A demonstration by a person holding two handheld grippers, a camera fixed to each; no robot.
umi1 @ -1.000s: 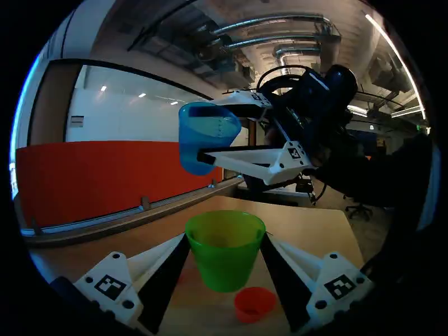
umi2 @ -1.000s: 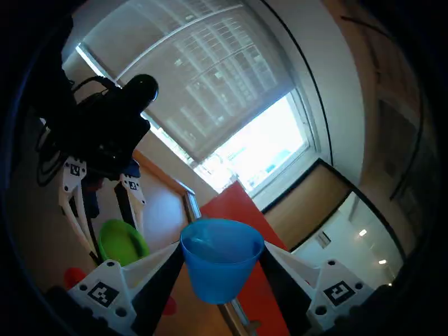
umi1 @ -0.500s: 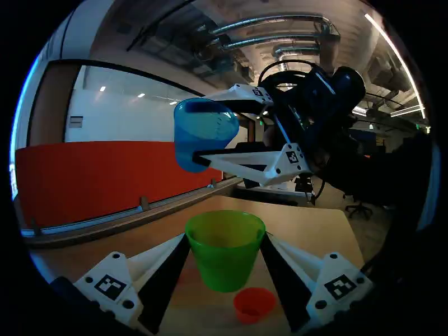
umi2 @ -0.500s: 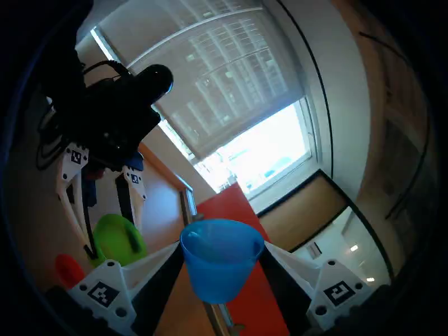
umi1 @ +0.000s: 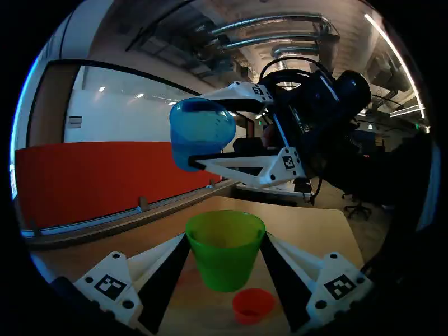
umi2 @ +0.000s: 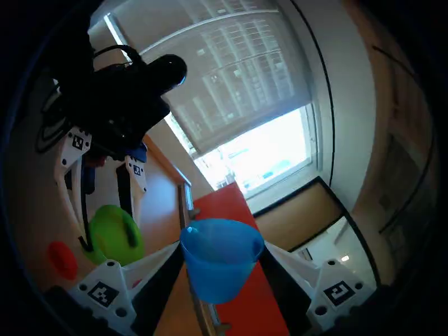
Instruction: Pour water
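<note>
One blue cup (umi2: 219,266) inside right tool (umi2: 221,247).

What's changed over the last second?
The right gripper has carried the blue cup slightly left in the left gripper view and tipped it a little more. No water can be seen falling. The left gripper still holds the green cup in place, and the red lid is unmoved.

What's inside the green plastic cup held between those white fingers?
In the right gripper view, the green plastic cup's inside looks plain green, with no object in it. Its bottom is shadowed, so clear water can't be judged.
</note>
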